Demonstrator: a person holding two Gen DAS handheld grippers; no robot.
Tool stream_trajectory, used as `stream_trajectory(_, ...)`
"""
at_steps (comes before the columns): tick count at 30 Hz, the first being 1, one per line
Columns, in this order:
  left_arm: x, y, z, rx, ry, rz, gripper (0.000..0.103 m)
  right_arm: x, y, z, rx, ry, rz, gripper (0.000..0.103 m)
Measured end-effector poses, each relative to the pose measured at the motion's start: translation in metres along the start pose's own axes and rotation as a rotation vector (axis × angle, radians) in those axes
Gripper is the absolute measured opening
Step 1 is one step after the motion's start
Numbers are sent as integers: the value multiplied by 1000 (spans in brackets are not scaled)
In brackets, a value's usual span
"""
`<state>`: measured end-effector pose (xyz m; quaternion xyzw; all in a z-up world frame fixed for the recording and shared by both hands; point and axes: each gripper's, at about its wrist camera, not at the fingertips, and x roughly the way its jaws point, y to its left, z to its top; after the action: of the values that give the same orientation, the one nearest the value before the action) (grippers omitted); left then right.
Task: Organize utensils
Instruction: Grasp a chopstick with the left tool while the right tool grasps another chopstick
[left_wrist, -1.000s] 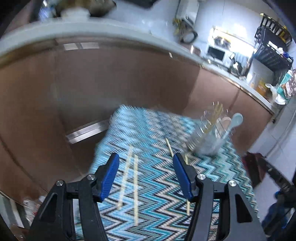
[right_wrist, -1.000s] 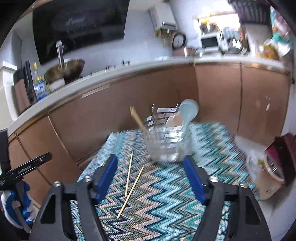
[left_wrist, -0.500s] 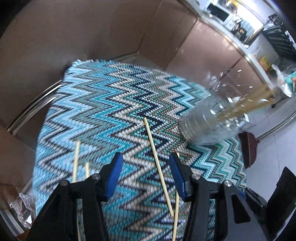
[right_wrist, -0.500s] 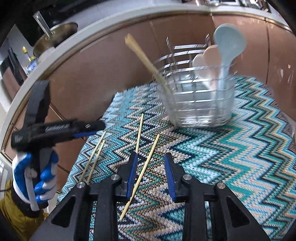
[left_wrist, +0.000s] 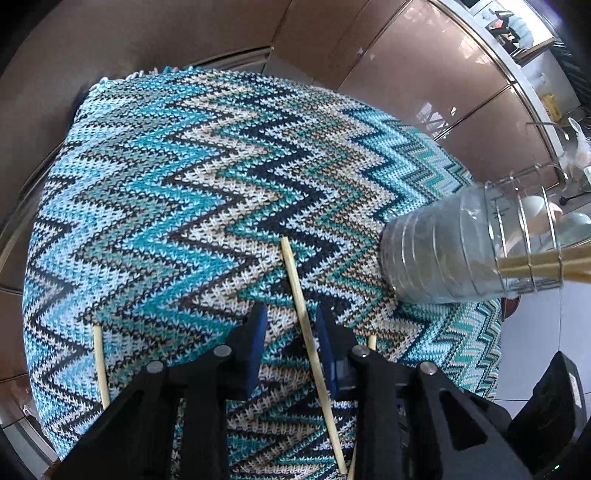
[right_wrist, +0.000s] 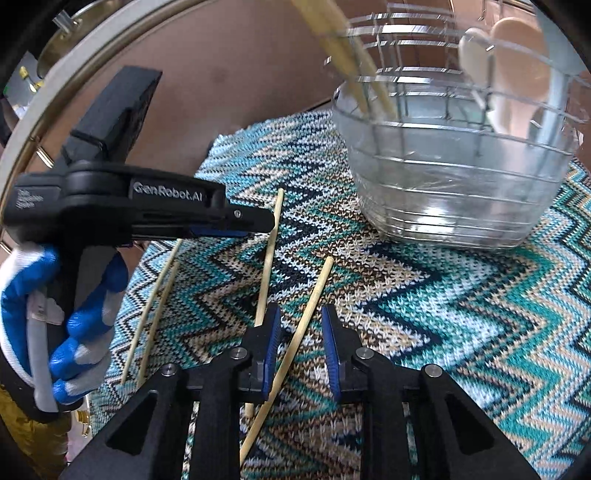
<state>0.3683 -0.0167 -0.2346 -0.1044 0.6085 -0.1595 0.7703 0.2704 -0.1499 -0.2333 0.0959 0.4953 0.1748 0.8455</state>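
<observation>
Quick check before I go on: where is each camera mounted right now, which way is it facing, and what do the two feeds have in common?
Left wrist: on the left tool, aimed steeply down at the zigzag cloth; its closing jaws straddle a chopstick, not yet pinching.
Right wrist: on the right tool, tilted down towards the wire utensil basket; its closing jaws straddle another chopstick. The blue-gloved hand holding the left tool shows at left.
Shared: the cloth, the basket, both chopsticks.

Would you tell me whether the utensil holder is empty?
Not empty: the utensil holder holds chopsticks and spoons.
</observation>
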Motion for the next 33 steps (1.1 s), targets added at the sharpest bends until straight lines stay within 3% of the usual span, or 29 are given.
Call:
stream_trajectory(5, 9, -5, 5, 17, 33, 24, 16, 13, -3, 6, 2, 32, -19, 20)
stream_trajectory(17, 25, -26, 16, 28, 42, 89, 8, 22, 0, 15, -17, 46, -44, 14)
stream_trajectory(24, 17, -23, 14, -5, 9, 66, 7, 12, -10, 12, 16, 28, 7, 7)
stream_trajectory(33, -13, -17, -4, -31, -52, 23, 6, -24, -15, 4, 40, -39, 58, 6)
